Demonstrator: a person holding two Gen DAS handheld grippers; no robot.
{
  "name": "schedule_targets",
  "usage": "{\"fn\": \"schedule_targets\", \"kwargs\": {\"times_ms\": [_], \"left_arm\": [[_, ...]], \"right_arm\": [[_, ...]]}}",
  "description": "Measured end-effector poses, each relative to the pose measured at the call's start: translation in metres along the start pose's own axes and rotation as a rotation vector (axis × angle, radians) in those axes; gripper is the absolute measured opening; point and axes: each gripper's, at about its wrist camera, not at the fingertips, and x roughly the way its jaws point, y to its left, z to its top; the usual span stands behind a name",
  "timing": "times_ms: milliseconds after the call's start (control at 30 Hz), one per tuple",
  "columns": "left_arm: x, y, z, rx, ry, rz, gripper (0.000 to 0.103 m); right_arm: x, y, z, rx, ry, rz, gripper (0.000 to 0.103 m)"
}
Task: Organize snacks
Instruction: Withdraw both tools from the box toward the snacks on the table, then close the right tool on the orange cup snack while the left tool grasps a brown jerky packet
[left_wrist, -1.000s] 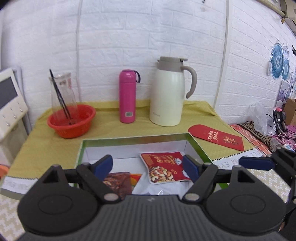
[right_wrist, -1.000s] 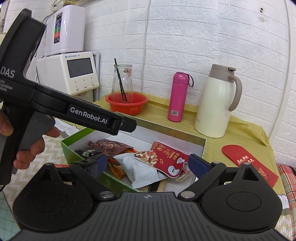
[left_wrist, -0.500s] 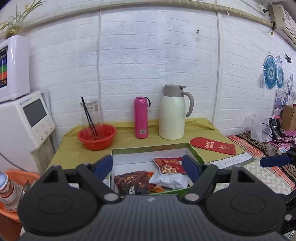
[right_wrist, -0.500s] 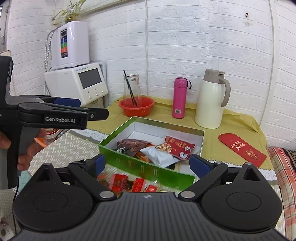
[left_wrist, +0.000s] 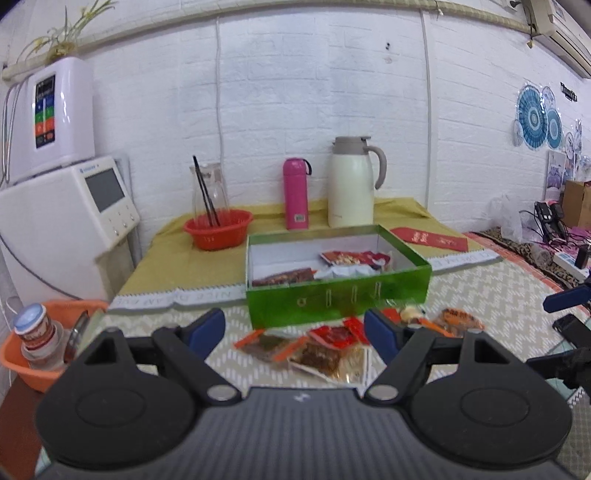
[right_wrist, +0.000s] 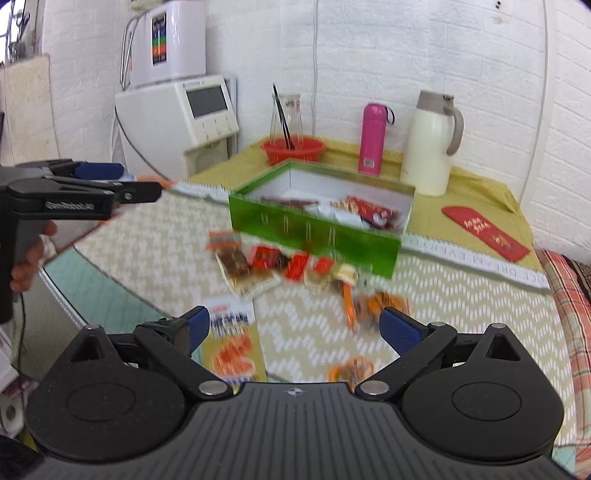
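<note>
Both grippers were spread wide and holding nothing. The left gripper hung over the patterned mat, pointing at the green box, with loose snack packets lying on the mat just in front of the box. The box was open on top and had a few packs in it already: a red nut pack toward the back right, a white pouch and a dark brown one up against the front wall.

The right gripper sat further back and higher, fingers apart, over a yellow packet and some orange ones. That view was blurry, so the small wrappers were hard to tell apart.

Behind the box, on the yellow cloth: a red bowl with a glass carafe in it, a pink bottle, a cream jug and a red envelope off to the right.
</note>
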Motion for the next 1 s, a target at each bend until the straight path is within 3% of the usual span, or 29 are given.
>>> {"fn": "schedule_targets", "kwargs": {"times_ms": [300, 567, 767, 833, 933, 1000], "left_arm": [[0.024, -0.016, -0.058, -0.104, 0.171, -0.121, 0.077], [0.044, -0.043, -0.065, -0.125, 0.25, -0.199, 0.077], [0.056, -0.049, -0.069, -0.153, 0.291, -0.204, 0.077], [0.059, -0.049, -0.07, -0.174, 0.303, -0.217, 0.077], [0.064, -0.05, -0.069, -0.188, 0.314, -0.218, 0.077], [0.069, -0.051, -0.069, -0.194, 0.323, -0.216, 0.077]], "right_arm": [[0.035, -0.015, -0.046, 0.088, 0.086, -0.025, 0.103], [0.05, -0.036, -0.053, 0.195, 0.058, -0.055, 0.103], [0.066, -0.038, -0.052, 0.177, 0.051, -0.066, 0.103], [0.07, -0.039, -0.052, 0.166, 0.053, -0.06, 0.098], [0.073, -0.039, -0.053, 0.14, 0.037, -0.064, 0.068], [0.073, -0.04, -0.055, 0.127, 0.027, -0.052, 0.069]]}}
